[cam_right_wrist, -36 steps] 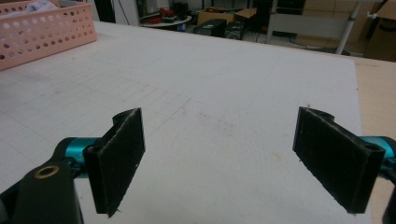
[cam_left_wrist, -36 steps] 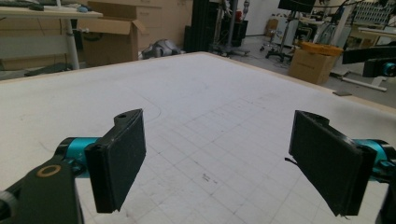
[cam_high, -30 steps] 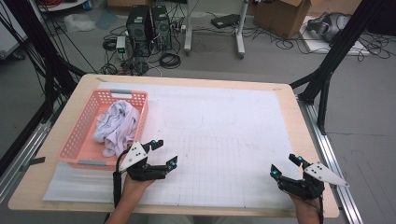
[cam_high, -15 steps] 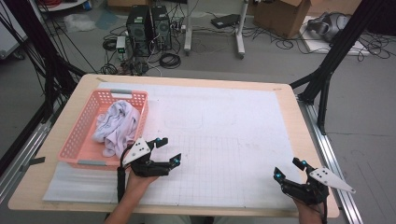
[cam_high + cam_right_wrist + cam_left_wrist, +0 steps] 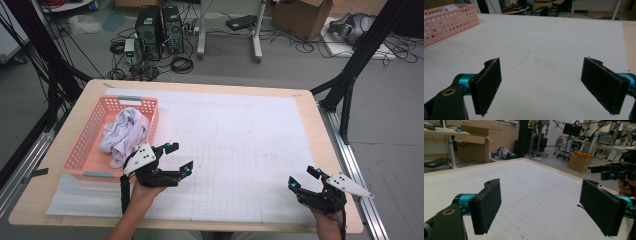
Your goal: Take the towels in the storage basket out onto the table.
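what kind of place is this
Likely a robotics lab or workshop: a worktable with a gridded sheet, computer towers and loose cables on the floor, and cardboard boxes nearby.

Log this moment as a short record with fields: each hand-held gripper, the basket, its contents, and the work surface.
left hand-held gripper: open, holding nothing, beside the basket's near right corner
right hand-held gripper: open, holding nothing, at the table's near right corner
basket: pink, perforated, on the table's left side
cloth: white, crumpled, lying inside the basket, spilling over its right rim
table: wooden top, covered by a white gridded mat
contact: neither gripper touches the cloth or basket
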The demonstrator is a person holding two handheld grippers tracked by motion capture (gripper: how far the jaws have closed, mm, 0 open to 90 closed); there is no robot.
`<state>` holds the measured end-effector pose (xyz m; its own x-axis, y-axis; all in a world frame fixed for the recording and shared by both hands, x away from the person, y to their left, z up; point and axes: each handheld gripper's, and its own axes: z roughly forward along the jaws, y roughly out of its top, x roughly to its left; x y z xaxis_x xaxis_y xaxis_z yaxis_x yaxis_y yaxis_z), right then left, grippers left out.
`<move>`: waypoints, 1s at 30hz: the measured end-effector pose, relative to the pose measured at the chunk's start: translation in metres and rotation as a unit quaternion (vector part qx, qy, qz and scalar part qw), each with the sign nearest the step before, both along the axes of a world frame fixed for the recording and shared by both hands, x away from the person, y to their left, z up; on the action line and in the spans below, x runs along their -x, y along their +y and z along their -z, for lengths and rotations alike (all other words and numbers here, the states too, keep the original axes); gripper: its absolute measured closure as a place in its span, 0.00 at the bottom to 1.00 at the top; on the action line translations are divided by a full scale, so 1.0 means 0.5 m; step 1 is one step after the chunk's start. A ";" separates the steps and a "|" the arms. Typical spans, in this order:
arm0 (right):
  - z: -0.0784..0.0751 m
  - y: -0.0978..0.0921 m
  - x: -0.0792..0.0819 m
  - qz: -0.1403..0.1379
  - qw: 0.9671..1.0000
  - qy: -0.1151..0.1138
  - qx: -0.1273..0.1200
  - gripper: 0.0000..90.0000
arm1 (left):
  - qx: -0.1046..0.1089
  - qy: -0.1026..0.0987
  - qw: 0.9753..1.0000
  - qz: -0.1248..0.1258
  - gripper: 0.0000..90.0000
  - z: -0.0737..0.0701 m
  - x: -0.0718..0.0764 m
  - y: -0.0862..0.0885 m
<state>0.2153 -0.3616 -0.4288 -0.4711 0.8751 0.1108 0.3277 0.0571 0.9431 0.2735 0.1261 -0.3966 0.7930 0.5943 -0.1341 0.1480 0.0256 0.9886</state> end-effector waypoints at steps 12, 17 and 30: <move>0.000 0.003 0.002 0.000 1.000 0.003 0.004 0.17 | -0.006 -0.010 1.000 -0.022 0.20 -0.087 -0.042 0.067; 0.000 0.002 0.002 -0.001 1.000 0.003 0.005 0.17 | -0.013 -0.007 0.999 -0.039 0.20 -0.107 -0.057 0.101; 0.007 0.012 -0.007 -0.012 1.000 0.009 0.015 0.17 | -0.040 0.024 0.994 -0.100 0.20 -0.121 -0.111 0.215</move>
